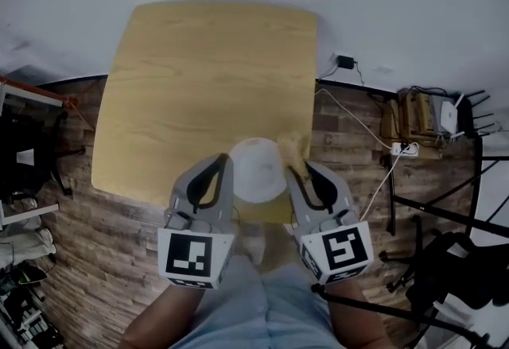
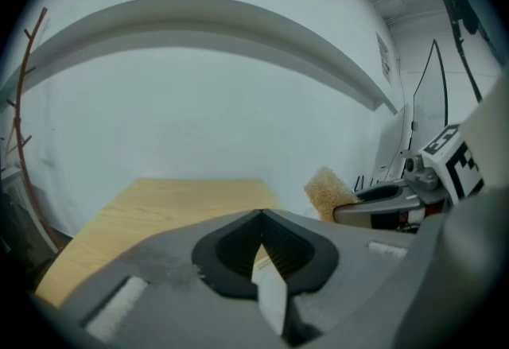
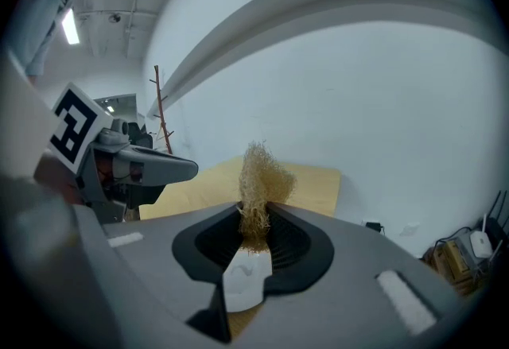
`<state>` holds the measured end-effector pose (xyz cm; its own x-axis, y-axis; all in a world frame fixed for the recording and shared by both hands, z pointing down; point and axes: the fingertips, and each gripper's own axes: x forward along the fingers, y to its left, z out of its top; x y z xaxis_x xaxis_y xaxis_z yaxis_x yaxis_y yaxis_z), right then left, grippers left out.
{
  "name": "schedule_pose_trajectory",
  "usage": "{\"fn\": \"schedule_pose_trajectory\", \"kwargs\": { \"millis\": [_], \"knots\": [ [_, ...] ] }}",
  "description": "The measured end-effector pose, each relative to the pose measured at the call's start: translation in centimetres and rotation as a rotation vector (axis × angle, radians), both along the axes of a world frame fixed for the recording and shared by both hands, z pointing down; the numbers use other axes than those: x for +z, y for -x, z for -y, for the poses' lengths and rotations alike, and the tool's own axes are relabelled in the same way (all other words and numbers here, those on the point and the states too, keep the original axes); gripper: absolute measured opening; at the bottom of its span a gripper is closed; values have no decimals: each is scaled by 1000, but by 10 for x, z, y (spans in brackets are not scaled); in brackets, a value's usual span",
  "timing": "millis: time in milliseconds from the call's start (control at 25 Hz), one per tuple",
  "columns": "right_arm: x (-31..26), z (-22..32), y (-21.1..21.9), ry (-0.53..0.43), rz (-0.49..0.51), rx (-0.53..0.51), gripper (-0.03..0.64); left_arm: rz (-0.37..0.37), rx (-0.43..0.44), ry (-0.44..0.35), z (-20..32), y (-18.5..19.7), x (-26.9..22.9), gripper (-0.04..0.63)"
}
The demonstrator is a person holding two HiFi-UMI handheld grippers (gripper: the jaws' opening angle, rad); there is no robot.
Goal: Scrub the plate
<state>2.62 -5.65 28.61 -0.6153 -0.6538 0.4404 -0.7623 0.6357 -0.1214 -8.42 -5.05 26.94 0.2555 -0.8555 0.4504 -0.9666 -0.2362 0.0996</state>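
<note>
— Now, entry one: your left gripper [image 1: 223, 167]?
— Fingers [image 2: 159, 284] closed on the white plate [image 1: 258, 171]'s rim; plate lower centre of head view, at the tabletop [image 1: 207, 77]'s near edge.
— Entry two: your right gripper [image 1: 293, 171]?
— Fingers [image 3: 358, 260] pinched on tan scrubber [image 3: 258, 176], beside plate's right rim.

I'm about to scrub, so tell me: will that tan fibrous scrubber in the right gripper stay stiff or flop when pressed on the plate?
Likely floppy: the scrubber looks like loose, frayed fibres fanning past the shut jaws of the right gripper. It is probably light, and it may squash flat against the plate.
</note>
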Motion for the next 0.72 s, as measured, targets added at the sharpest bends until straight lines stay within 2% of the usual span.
{"fn": "schedule_pose_trajectory", "kwargs": {
  "millis": [280, 440, 720],
  "knots": [
    [64, -21, 23, 136, -32, 2, 77, -60, 14, 130, -10, 10, 66, 20],
    [95, -30, 23, 205, -60, 16, 77, -70, 23, 201, -16, 20, 101, 20],
    [132, -32, 22, 277, -81, 11, 77, -98, 20, 272, -18, 23, 141, 20]
  ]
}}
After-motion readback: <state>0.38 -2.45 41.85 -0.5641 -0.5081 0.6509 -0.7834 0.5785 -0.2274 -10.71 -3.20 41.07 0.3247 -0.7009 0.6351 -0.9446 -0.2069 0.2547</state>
